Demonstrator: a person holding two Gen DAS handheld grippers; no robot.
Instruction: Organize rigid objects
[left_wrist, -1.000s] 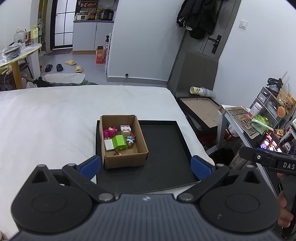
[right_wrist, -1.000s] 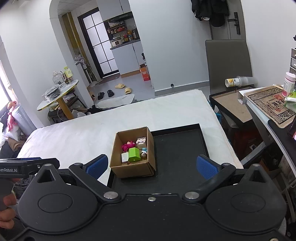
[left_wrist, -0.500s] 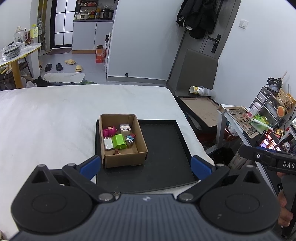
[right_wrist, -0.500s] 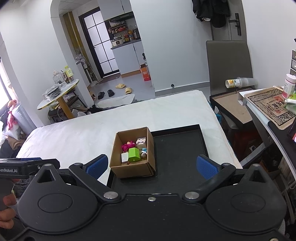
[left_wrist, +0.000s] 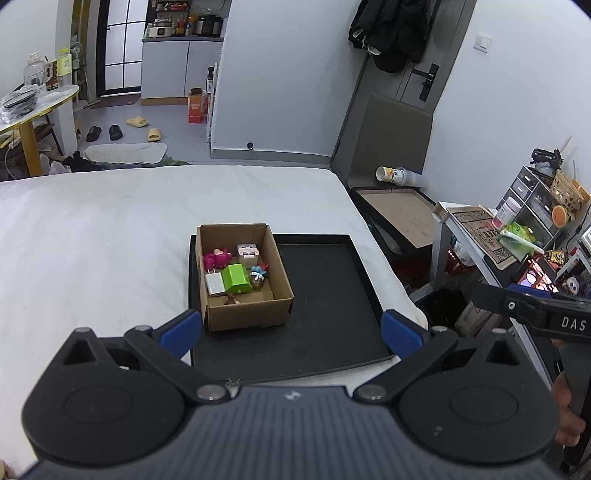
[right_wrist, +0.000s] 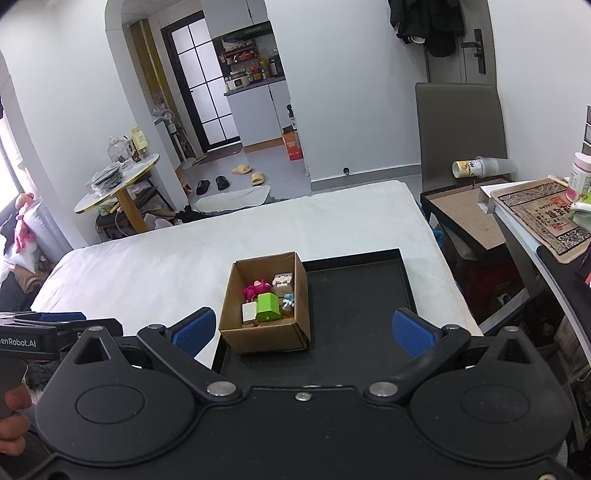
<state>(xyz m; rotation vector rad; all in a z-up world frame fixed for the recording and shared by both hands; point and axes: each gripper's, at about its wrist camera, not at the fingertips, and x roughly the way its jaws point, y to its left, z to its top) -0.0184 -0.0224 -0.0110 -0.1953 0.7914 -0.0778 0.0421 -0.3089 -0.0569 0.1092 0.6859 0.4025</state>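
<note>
**Both tongs wide open above the tray, toys in the box**

The left tongs (left_wrist: 291, 328) are spread wide and hold nothing; their blue fingertips (left_wrist: 181, 326) stand on either side of the near part of the black tray (left_wrist: 332, 302). The right tongs (right_wrist: 303, 330) are also wide apart and hold nothing, and they hang above the near edge of the same tray.

The tray lies on a white bed (left_wrist: 92, 236). A cardboard box (left_wrist: 251, 314) stands on the left part of the tray, with its top open. Inside the box are several small things: a pink figure (left_wrist: 217, 259) at the far left, a pale cube with a face (left_wrist: 247, 251) at the far right, a white charger (left_wrist: 214, 283) touching a green block (left_wrist: 236, 278) in the middle, and a small blue and red figure (left_wrist: 258, 274) just beside the green block. A small brown thing (left_wrist: 231, 301) lies near the front wall; what it is I cannot tell.

The right part of the tray carries nothing. In the right wrist view the box (right_wrist: 266, 332) sits between the two blue fingertips (right_wrist: 194, 328).
</note>
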